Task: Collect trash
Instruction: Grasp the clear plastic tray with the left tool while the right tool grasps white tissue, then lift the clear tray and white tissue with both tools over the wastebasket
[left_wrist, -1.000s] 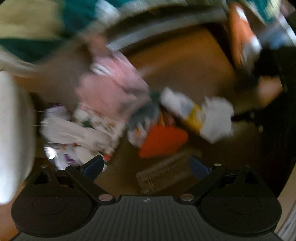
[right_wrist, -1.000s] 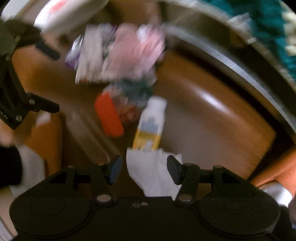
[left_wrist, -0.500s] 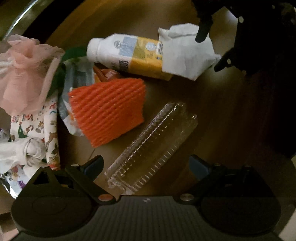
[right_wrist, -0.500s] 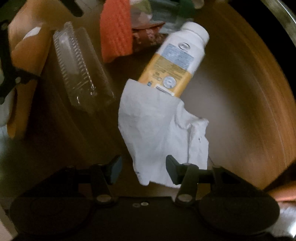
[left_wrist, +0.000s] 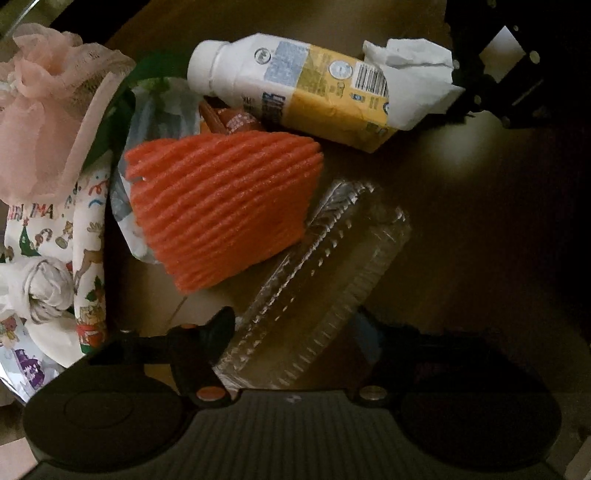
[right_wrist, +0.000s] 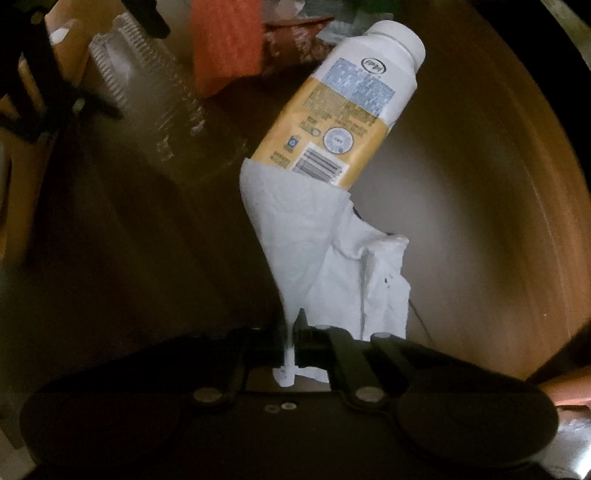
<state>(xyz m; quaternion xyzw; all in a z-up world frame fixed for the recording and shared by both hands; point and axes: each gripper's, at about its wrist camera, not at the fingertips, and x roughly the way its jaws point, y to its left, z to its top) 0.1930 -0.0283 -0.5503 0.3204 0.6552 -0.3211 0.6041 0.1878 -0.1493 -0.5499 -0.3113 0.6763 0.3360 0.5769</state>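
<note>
A clear ribbed plastic tray (left_wrist: 317, 291) lies on the brown table, its near end between the fingers of my left gripper (left_wrist: 295, 332), which is shut on it. My right gripper (right_wrist: 293, 328) is shut on a crumpled white paper napkin (right_wrist: 325, 251). The napkin lies against the bottom of a white and yellow drink bottle (right_wrist: 347, 107) lying on its side. In the left wrist view the bottle (left_wrist: 295, 88) and napkin (left_wrist: 410, 81) are at the far side, behind an orange foam net (left_wrist: 225, 210).
Pink tulle (left_wrist: 48, 110), printed Christmas wrapping (left_wrist: 88, 236), a crumpled white bag (left_wrist: 40, 291) and a clear wrapper (left_wrist: 162, 107) lie at the left. The round table's metal rim (right_wrist: 565, 40) curves along the right. The right gripper's body (left_wrist: 495, 74) shows at top right.
Both grippers have closed: the left on the clear plastic tray, the right on the white napkin. Both cameras have moved closer to the trash.
</note>
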